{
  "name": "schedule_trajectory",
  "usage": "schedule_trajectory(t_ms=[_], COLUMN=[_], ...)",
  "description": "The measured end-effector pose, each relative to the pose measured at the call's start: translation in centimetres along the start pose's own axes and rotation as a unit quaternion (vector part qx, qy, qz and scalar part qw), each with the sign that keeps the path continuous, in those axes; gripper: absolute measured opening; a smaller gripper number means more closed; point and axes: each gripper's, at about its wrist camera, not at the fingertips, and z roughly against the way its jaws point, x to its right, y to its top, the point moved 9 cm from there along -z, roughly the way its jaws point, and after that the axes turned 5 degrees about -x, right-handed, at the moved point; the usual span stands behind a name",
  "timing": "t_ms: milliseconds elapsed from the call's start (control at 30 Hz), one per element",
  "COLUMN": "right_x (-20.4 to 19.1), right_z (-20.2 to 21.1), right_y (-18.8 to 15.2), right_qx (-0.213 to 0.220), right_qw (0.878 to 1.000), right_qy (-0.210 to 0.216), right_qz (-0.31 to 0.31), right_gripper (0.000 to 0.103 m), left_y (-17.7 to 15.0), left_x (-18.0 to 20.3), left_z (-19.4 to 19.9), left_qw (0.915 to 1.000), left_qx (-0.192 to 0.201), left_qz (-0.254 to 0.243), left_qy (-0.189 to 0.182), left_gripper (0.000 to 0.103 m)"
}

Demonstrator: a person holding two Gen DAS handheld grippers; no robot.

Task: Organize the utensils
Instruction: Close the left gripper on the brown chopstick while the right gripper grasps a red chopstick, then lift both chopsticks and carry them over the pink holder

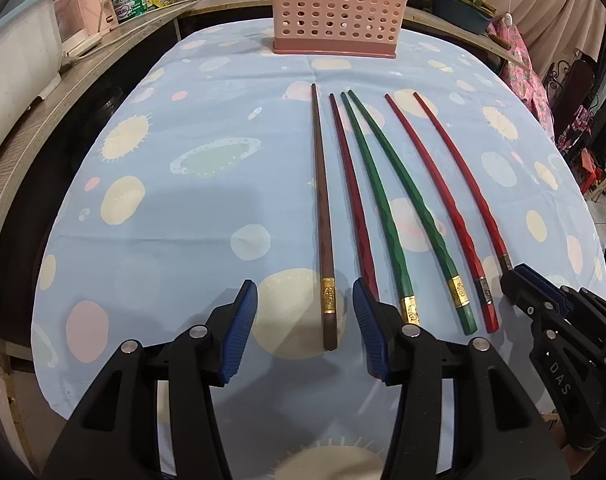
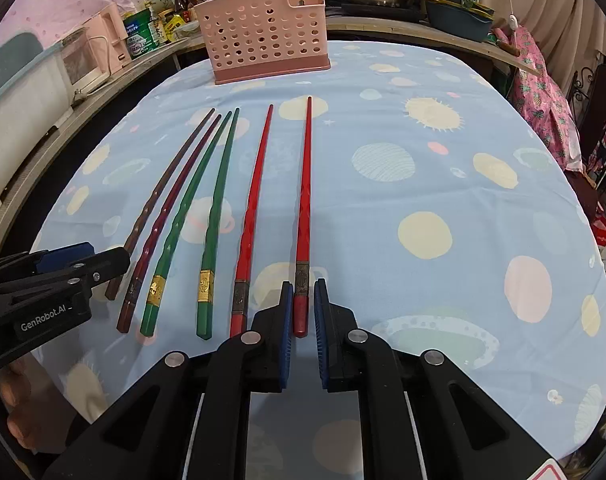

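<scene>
Chopsticks, six in all, lie side by side on the tabletop, which is covered by a pale blue cloth [image 1: 191, 216] printed with cream and pink planets. Their tips point far and their banded butt ends lie near. From left to right they are a brown chopstick [image 1: 322, 208], a dark maroon chopstick [image 1: 349, 184], two green chopsticks [image 1: 387, 208] with gold bands, and two bright red chopsticks [image 1: 443, 208] with grey metal bands.

At the far edge of the cloth stands a pink perforated plastic utensil basket [image 1: 335, 12], upright, well apart from the chopstick tips.

The left gripper [image 1: 305, 312] hovers at the near end of the row with its jaws wide open. The butt of the brown chopstick lies between the two blue pads [image 1: 239, 336], touching neither.

The right gripper [image 2: 302, 312] sits at the right end of the row. Its jaws are nearly closed around the butt of the rightmost red chopstick [image 2: 304, 200]. A narrow gap shows on each side of the stick, so a firm grip cannot be told.

Behind the basket, a cluttered counter [image 2: 367, 20] holds steel pots, bottles and jars.
</scene>
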Motion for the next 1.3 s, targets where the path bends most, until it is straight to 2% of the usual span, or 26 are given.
schedule_trajectory(t_ms=[367,500,733,967,1300], right_x=[0.0,0.0,0.0,0.1,1.0], right_z=[0.0,0.0,0.0,0.1,2.0], right_y=[0.0,0.0,0.0,0.0,1.0], right_qx=[0.000,0.000,0.000,-0.002,0.020], right_qw=[1.000,1.000,1.000,1.000,1.000], right_qy=[0.000,0.000,0.000,0.004,0.013], right_qz=[0.000,0.000,0.000,-0.005,-0.020], right_gripper=[0.010,0.010,0.010,0.007,0.007], left_y=[-0.3,-0.3,-0.2,-0.3,0.8], left_x=[-0.2,-0.3,-0.5,-0.6,-0.9], left_z=[-0.6,-0.5,-0.5,-0.4,2.0], left_qw=[1.0000,1.0000,1.0000,0.9999,0.9997], left_qx=[-0.005,-0.003,-0.004,-0.008,0.015], left_qz=[-0.001,-0.003,-0.001,0.004,0.014], left_qy=[0.004,0.004,0.001,-0.005,-0.011], left_gripper=[0.046,0.027,0.009,0.008,0.008])
